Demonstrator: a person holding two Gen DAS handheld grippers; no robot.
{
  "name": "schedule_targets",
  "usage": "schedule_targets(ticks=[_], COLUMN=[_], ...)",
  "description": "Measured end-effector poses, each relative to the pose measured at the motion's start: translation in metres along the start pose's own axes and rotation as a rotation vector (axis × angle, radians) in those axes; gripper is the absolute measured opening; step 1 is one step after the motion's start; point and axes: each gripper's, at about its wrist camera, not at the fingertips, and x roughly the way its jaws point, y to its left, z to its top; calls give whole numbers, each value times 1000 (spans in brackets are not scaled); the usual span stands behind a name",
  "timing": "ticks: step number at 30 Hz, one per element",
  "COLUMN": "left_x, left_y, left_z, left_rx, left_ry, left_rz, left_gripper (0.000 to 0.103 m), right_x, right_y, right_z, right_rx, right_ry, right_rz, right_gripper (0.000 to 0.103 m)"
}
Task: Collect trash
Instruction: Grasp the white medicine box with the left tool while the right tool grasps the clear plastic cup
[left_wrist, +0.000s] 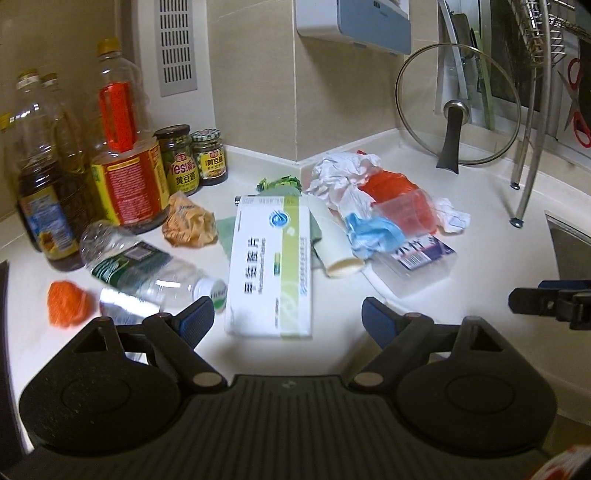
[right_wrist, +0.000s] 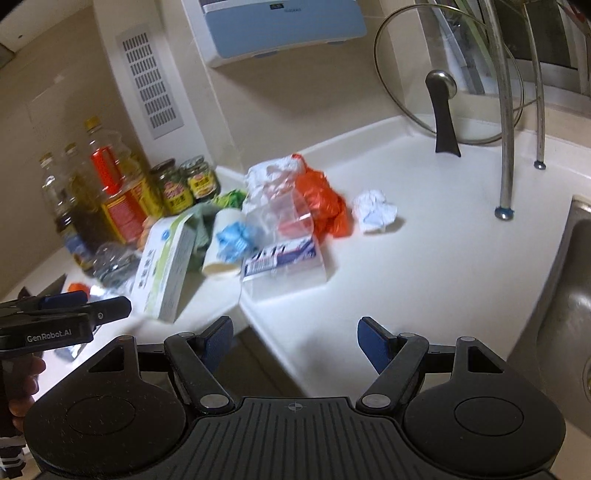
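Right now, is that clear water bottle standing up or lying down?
Lying down. The water bottle rests on its side on the counter, white cap toward the white box.

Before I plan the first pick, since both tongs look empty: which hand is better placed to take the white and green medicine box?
Probably the left. The left tongs stand open with the medicine box straight ahead between their tips. The right tongs are also open but face bare countertop, the box off to their left.
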Motion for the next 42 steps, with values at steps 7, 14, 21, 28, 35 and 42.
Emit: schedule_targets(ticks=[7,14,21,28,35,42], left_x=[42,81,92,89,68,58], left_y=[13,21,29,30,37,49], left_z=[16,24,29,31,44,54], left_rx=[5,16,6,25,7,-27], left_ry=[18,65,64,46,-26,-47], left_rz=[-14,-23,-57,-77,-82,-63], left_gripper=[87,89,78,69,69,69], right_x=[28,48,65,76,88,104], right_y=[1,3,2,4,7,5], right_z=[21,30,35,42,49,59], right_rx=[0,-3,-14,-26,-45,-65], right_ry=[-35,-37,-49,-60,-76,-95], right_rz=[-19,-32,-36,-28,-28,-8], right_gripper=[75,75,74,66,56,47])
